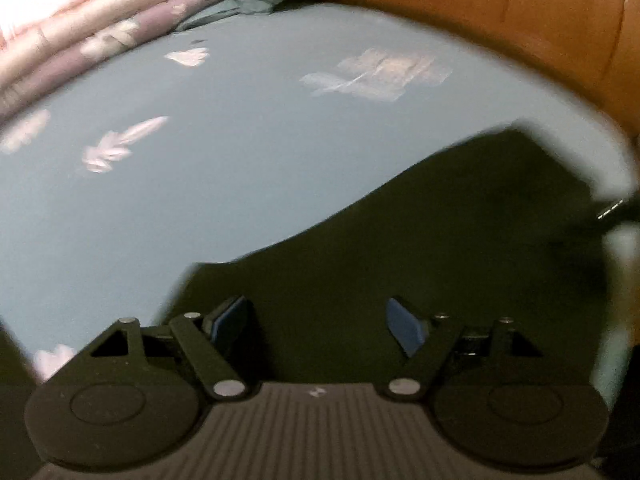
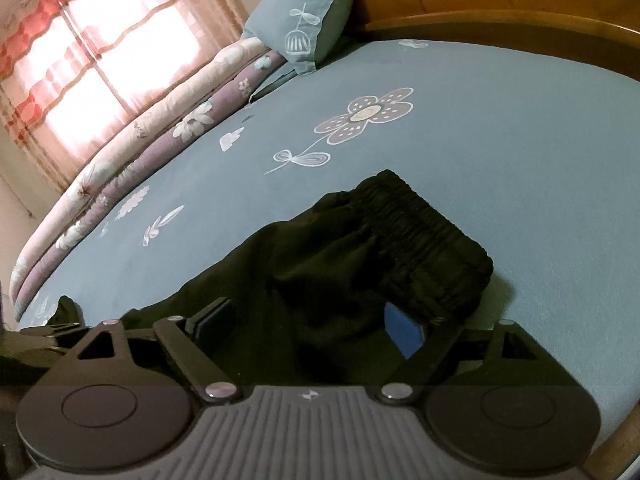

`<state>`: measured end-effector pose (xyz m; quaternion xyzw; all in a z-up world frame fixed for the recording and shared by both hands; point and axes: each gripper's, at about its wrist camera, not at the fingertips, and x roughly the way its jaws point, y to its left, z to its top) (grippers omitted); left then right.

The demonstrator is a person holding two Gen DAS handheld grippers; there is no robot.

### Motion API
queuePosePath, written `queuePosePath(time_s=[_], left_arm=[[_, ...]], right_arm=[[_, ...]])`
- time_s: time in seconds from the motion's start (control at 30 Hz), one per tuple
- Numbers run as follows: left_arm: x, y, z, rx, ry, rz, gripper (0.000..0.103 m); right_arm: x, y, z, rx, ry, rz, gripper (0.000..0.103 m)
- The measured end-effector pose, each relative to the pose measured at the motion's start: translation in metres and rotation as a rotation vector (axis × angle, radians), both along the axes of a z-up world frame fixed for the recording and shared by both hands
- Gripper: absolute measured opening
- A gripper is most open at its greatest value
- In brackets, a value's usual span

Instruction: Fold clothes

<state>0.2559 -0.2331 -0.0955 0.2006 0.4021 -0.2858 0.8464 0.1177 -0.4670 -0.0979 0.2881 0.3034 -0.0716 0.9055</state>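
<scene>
Left gripper [image 1: 320,320]: I see my own two blue-padded fingers spread apart, nothing pinched between them. They hang over dark cloth; I cannot tell whether they touch it. This view is blurred.

Garment [image 2: 340,280]: a black piece of clothing, trousers or shorts by the look of it, lying mostly flat on the bed sheet [image 2: 500,140]. From the left wrist view it fills the lower right as a plain dark shape. From the right wrist view its body runs leftward under my fingers.

Waistband [image 2: 424,232]: gathered, ribbed elastic, bunched and raised at the right end of the garment, toward the wooden bed frame [image 2: 520,28].

Right gripper [image 2: 312,324]: fingers also spread wide and released, straddling the cloth just short of the waistband, gripping nothing.

Handling, my judgement: light, limp and unbreakable. It will sag and drag rather than hold any shape. The thin body cloth may slip or bunch.

Where I would take hold: the thick waistband gives the surest bite for the right gripper; the left should take an edge of the flat end.

Surroundings: a pillow [image 2: 308,28] and a rolled flowered quilt [image 2: 160,136] lie well apart.
</scene>
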Motion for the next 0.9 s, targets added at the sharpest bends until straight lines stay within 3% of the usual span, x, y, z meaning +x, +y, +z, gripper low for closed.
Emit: queuePosePath(time_s=[0.07,0.17,0.3,0.43,0.53,0.6,0.73,0.9], left_arm=[[0.0,0.001,-0.003,0.045,-0.068,-0.011,0.08],[-0.001,0.004,0.007,0.015,-0.067,0.015,0.077],[-0.022,0.003,0.026,-0.01,-0.088,-0.08,0.078],[-0.05,-0.01,0.024,0.011,-0.036,-0.195,0.08],[-0.067,-0.014,0.005,0.083,0.0,-0.247,0.08],[-0.068,-0.009,-0.002,0.075,0.012,-0.218,0.082],[-0.054,0.01,-0.001,0.0,0.145,-0.065,0.084],[-0.064,0.032,0.032,-0.057,0.072,-0.01,0.084]], right_arm=[[0.0,-0.001,0.0,0.002,-0.001,-0.001,0.086],[0.0,0.001,0.0,-0.01,0.002,0.003,0.087],[0.0,0.004,0.002,-0.032,-0.001,0.014,0.087],[0.001,0.01,0.003,-0.049,0.001,0.035,0.091],[0.003,0.014,0.003,-0.065,0.008,0.05,0.092],[0.003,0.015,0.003,-0.07,0.013,0.053,0.092],[0.009,0.02,0.0,-0.075,0.035,0.078,0.1],[0.012,0.036,0.007,-0.134,0.018,0.122,0.101]])
